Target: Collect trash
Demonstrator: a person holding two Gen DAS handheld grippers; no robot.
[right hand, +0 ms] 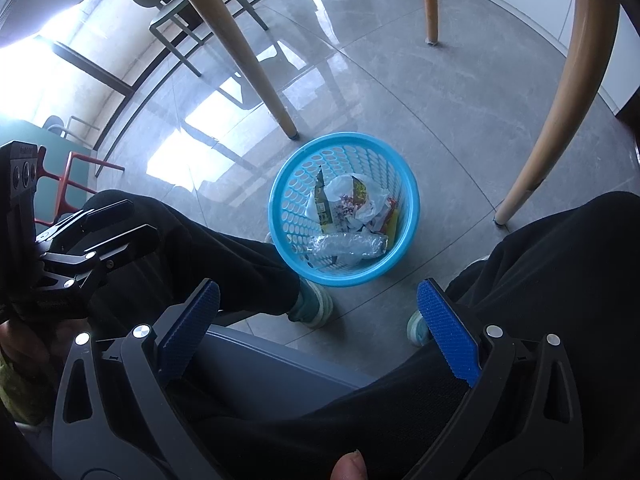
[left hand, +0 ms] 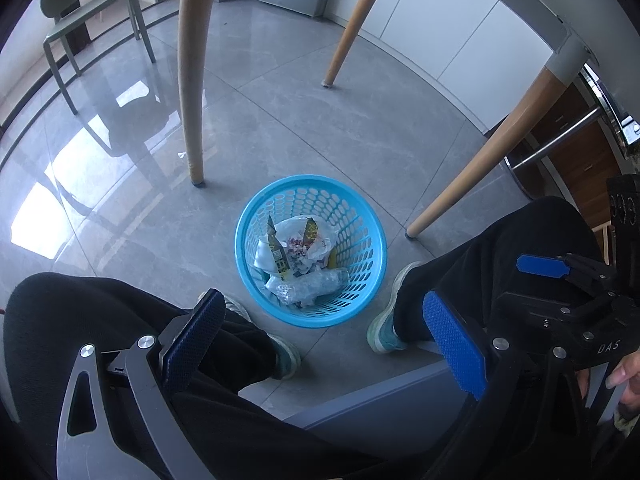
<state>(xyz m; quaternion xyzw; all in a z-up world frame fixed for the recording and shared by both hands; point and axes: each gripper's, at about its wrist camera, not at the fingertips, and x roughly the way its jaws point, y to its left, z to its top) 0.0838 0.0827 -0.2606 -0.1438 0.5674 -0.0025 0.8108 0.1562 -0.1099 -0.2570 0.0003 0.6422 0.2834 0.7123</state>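
Both wrist views look down, sharing the blue basket (left hand: 362, 258) (right hand: 404, 196).

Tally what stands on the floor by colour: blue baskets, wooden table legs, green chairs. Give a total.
Blue basket: 1
Wooden table legs: 3
Green chair: 1
Total: 5
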